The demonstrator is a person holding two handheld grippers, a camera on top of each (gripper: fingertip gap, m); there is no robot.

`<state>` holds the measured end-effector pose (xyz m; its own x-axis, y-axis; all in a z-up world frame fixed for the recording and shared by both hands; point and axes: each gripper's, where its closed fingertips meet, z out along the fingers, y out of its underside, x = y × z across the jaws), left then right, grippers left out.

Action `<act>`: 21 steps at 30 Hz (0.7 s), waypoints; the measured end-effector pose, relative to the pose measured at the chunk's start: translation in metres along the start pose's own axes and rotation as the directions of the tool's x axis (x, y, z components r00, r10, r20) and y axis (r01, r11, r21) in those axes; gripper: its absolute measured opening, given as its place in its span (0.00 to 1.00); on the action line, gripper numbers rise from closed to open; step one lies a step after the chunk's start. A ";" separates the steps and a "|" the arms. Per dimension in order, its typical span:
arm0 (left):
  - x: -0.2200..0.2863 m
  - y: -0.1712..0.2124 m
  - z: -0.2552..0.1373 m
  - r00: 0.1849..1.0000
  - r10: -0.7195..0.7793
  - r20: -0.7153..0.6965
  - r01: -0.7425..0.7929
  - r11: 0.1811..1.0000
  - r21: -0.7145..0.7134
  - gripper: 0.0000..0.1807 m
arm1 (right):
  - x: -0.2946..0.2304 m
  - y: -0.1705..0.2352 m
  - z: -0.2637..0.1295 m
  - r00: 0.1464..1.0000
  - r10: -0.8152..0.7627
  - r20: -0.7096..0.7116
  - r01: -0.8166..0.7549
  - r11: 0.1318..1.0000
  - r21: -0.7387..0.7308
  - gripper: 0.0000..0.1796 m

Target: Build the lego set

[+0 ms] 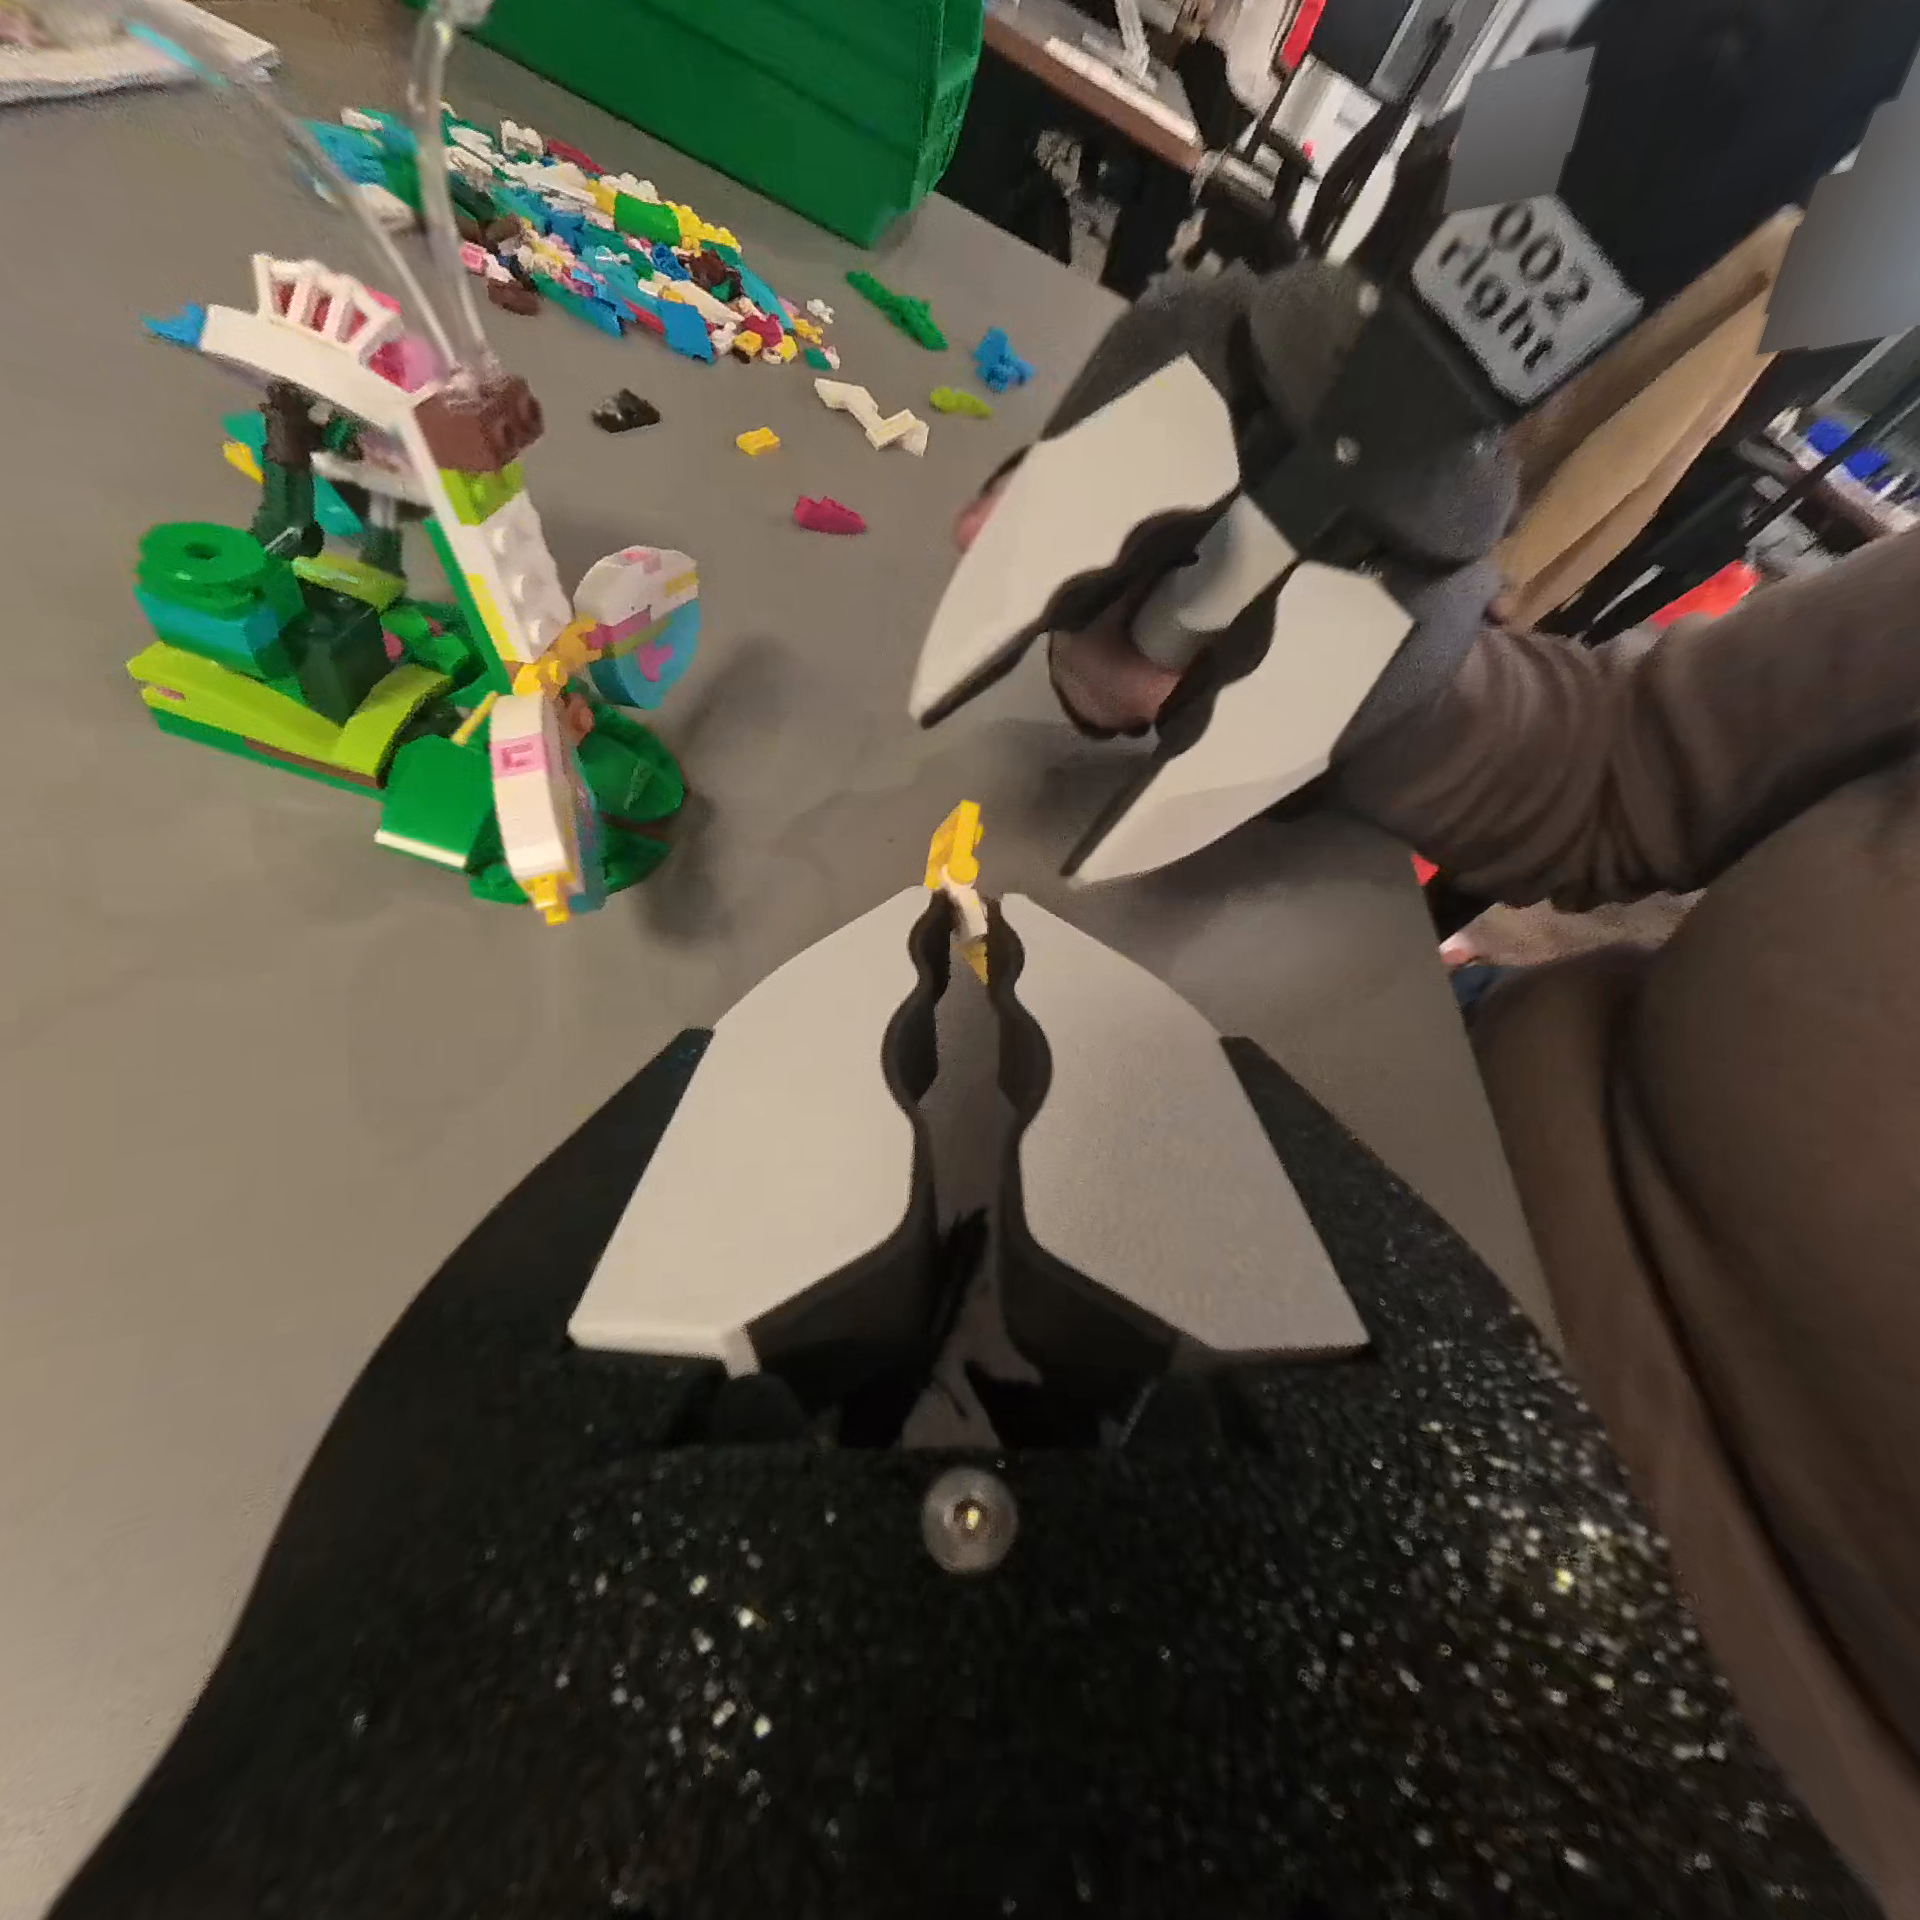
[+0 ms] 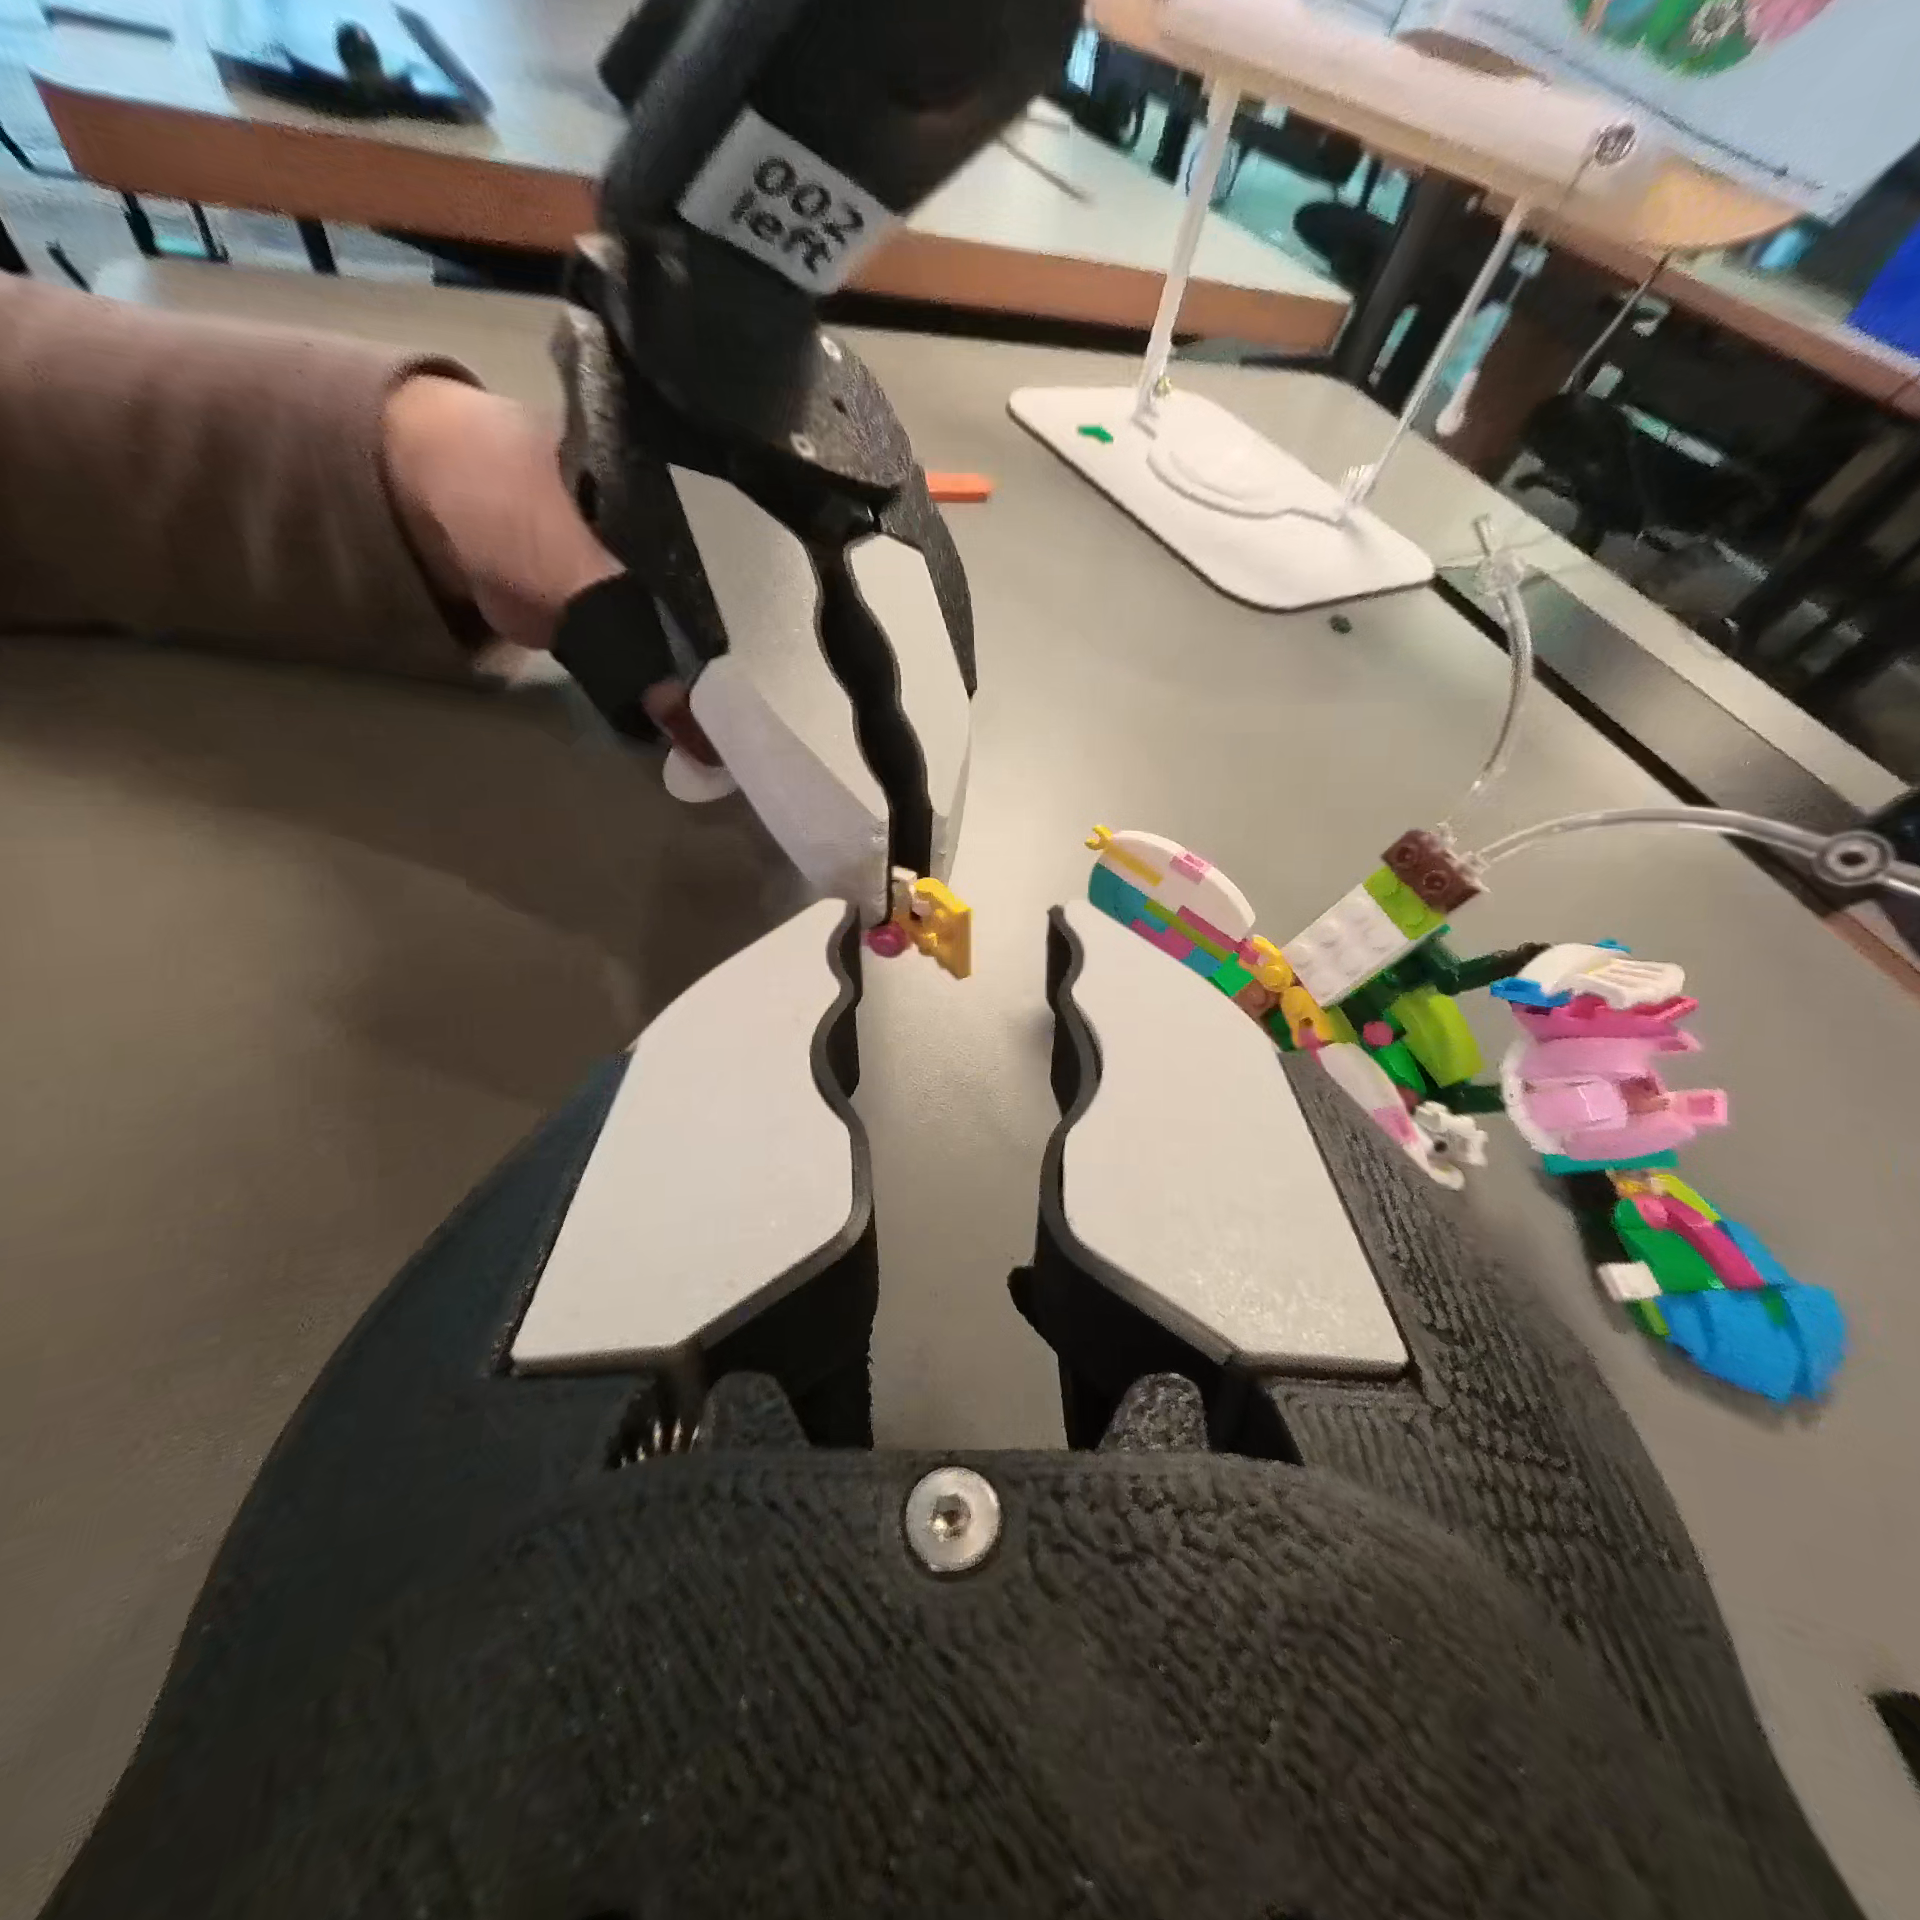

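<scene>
Two grippers counted, the left gripper (image 1: pixel 966 904) and the right gripper (image 2: pixel 951 925), each with two fingers, one partly built lego model (image 1: pixel 416 623), one small yellow lego assembly (image 1: pixel 956 847), one heap of loose bricks (image 1: pixel 613 260) too many to be counted, one green crate (image 1: pixel 769 94), one clear stand (image 2: pixel 1226 499)

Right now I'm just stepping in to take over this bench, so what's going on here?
A person is building a Lego set with two handheld grippers. The left gripper is shut on a small yellow-and-white piece, held above the grey table. The right gripper is open and empty, close to that piece. The partly built model stands nearby, with a pile of loose bricks behind.
</scene>
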<state>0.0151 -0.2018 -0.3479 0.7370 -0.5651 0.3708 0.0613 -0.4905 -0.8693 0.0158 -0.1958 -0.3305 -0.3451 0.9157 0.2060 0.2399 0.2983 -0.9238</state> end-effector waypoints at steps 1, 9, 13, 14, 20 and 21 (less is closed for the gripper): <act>0.000 -0.001 -0.001 0.999 -0.029 -0.022 0.029 1.000 0.008 0.03 | 0.000 0.001 -0.001 1.000 -0.005 -0.008 0.005 1.000 0.009 0.18; 0.005 -0.010 -0.009 0.967 -0.180 -0.180 0.197 0.977 0.082 0.04 | -0.015 -0.006 0.001 0.995 0.057 0.077 -0.064 0.994 0.087 0.11; 0.007 -0.007 -0.006 0.970 -0.172 -0.173 0.184 0.981 0.055 0.03 | -0.012 -0.008 0.001 0.993 0.087 0.074 -0.095 0.990 0.104 0.10; 0.007 -0.007 -0.006 0.969 -0.171 -0.176 0.183 0.982 0.050 0.03 | -0.012 -0.008 0.001 0.993 0.088 0.077 -0.096 0.990 0.103 0.10; 0.003 -0.006 -0.005 0.963 -0.216 -0.160 0.226 0.973 0.050 0.03 | -0.016 0.002 0.005 0.994 -0.112 0.006 0.111 0.993 0.035 0.07; 0.005 -0.005 -0.004 0.960 -0.224 -0.167 0.233 0.972 0.039 0.03 | -0.016 0.004 0.006 0.984 -0.176 -0.023 0.176 0.984 0.012 0.07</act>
<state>0.0155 -0.2050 -0.3407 0.5816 -0.5439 0.6050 0.2575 -0.5824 -0.7711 0.0166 -0.2115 -0.3395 -0.3610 0.8548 0.3729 0.1646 0.4520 -0.8767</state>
